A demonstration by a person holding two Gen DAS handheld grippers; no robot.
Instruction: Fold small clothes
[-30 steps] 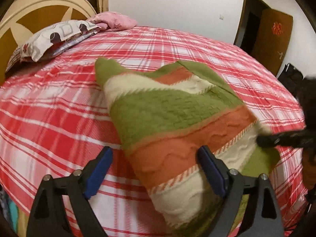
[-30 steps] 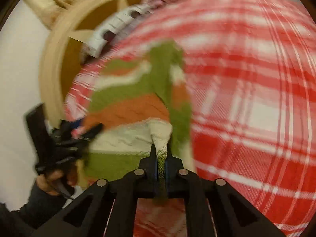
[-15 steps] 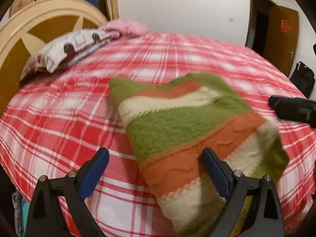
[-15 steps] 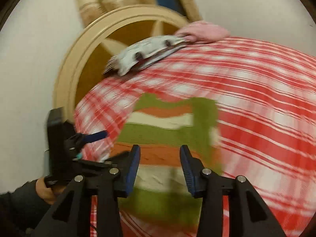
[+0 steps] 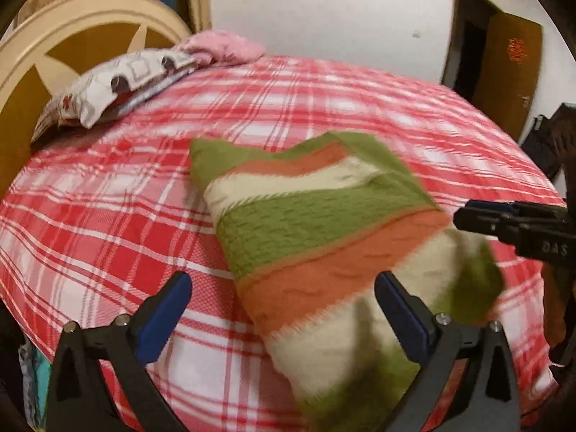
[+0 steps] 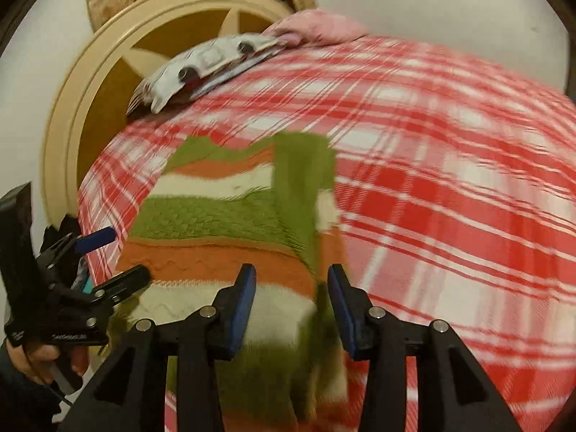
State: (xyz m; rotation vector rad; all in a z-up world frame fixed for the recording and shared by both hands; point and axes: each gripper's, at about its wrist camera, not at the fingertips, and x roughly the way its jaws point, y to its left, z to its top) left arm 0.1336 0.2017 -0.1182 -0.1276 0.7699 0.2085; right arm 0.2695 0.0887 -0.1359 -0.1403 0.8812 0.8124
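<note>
The red plaid bedspread [image 5: 108, 223] lies bare and open on every side of the folded striped sweater [image 5: 316, 223], widest on the side away from the headboard [image 6: 108, 100]. Nothing stands between the sweater and the far wall. The only things on the bed besides it are a patterned pillow [image 5: 118, 86] and a pink pillow [image 5: 223, 45], stacked against the headboard, well apart from the sweater. The left gripper [image 5: 280, 306] and right gripper [image 6: 291, 295] hang spread above the sweater's near end, crowding that edge from both sides.
</note>
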